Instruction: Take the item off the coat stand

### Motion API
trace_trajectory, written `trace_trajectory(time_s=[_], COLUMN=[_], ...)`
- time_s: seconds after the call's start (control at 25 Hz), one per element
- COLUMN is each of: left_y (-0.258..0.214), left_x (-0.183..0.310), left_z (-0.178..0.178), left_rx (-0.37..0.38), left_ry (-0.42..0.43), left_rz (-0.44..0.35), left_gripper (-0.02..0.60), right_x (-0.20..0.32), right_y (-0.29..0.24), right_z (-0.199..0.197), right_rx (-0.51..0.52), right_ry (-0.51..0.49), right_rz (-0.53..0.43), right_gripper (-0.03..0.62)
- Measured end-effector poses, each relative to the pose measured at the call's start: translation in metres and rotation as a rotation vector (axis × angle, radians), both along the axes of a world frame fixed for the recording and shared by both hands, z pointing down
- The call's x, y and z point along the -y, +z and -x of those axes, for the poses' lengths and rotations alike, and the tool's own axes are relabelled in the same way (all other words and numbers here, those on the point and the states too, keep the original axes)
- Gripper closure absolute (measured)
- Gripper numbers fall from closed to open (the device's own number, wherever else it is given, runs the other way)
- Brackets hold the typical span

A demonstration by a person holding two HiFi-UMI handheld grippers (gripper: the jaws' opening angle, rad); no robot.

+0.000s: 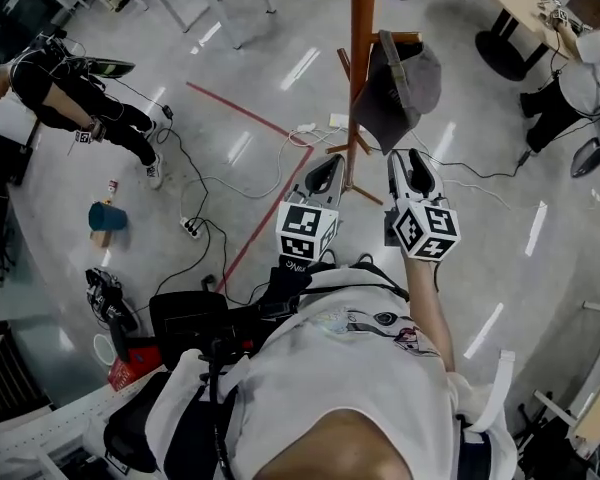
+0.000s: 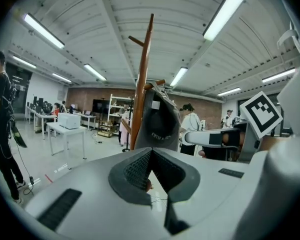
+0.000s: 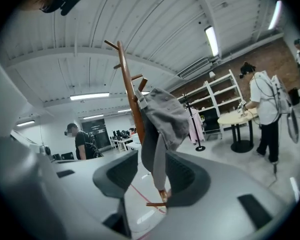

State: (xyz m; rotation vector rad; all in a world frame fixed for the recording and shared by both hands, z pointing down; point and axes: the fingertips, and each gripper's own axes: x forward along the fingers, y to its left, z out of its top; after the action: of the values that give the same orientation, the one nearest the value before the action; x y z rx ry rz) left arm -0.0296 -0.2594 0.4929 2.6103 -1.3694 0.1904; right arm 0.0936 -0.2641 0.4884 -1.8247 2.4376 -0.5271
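Cap [image 1: 402, 86], grey, hanging on coat stand [image 1: 358, 58] peg at my 12 o'clock, not yet taken; right gripper [image 1: 411, 158] jaws apart at its lower edge, unclamped; left gripper [image 1: 329, 166] jaws together, empty; I judge grasp and lift-off remain.

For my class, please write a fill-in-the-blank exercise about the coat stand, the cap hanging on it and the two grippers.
1. The grey cap hangs on the coat stand, whose pole is made of ____.
2. The right gripper has its fingers ____, with part of the cap between them.
3. The left gripper has its fingers ____, with nothing between them.
Missing words: wood; open; shut.
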Motion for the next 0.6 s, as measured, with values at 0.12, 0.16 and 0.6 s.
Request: trace_trajectory(time_s=[0.12,0.16,0.6], left_y=[0.001,0.002,-0.004], left_x=[0.004,0.004,0.014], left_z=[-0.009,-0.011,0.0], left_rx=[0.009,0.013,0.024], left_ry=[0.006,0.008,-0.045], left_rz=[-0.004,-0.003,-0.022], left_gripper=[0.58,0.58,0.58], right_x=[0.015,0.019,0.068], right_y=[0.014,0.018,0.062], right_z=[-0.003,-0.001,0.002], right_rx=[0.012,0.011,-0.149], right_ry=[-0.025,-0.038,0.042], right_rz=[0.046,0.061,0.216], right_gripper=[0.389,0.374,0.483])
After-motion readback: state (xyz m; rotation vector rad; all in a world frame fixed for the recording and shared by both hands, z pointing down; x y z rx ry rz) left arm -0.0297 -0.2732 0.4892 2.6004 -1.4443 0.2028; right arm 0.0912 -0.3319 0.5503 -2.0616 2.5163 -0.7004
